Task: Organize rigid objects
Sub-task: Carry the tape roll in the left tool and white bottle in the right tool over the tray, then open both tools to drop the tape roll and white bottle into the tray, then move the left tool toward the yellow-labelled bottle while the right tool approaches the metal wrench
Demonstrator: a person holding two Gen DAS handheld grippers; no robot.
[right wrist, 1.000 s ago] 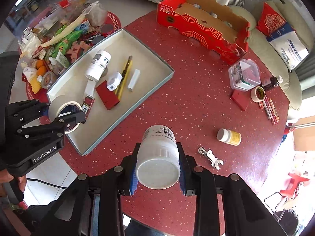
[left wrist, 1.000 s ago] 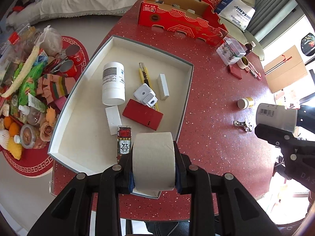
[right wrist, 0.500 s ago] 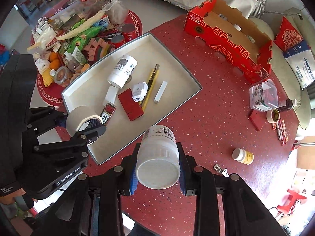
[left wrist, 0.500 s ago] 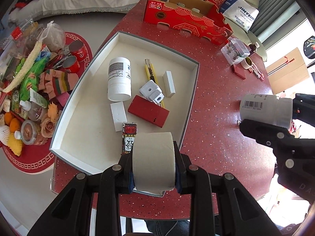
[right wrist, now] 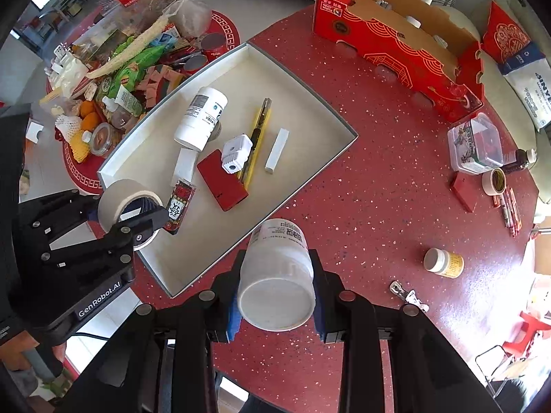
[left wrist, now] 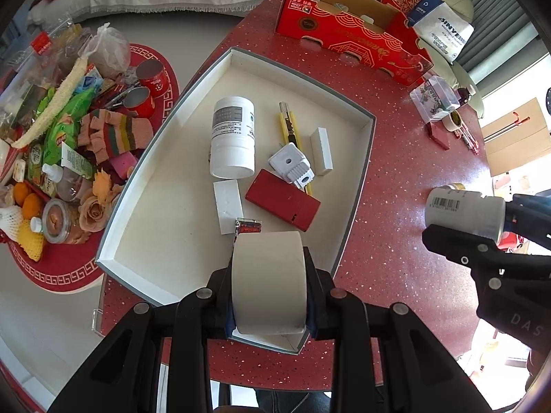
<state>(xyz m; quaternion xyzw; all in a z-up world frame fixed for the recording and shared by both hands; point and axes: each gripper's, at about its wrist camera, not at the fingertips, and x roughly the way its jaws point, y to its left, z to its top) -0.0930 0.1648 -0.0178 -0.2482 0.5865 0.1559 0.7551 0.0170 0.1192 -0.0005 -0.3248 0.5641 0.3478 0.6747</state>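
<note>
Masking-tape roll [left wrist: 268, 284] being pinched by left claw [left wrist: 269, 292], white bottle [right wrist: 277, 275] by right claw [right wrist: 276, 294]; both being carried trayward; release into tray [right wrist: 306, 86], at 11 o'clock, being called for next.

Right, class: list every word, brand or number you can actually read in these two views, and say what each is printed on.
"GenRobot.AI": on the left gripper body.
"DAS": cut off, on the right gripper body.
"SINYER", partly cut: on the white and blue bag.
Barcode digits on the held white bottle: too blurred.
Labels on the tray bottle, red cardboard box and red packet: too small.
</note>
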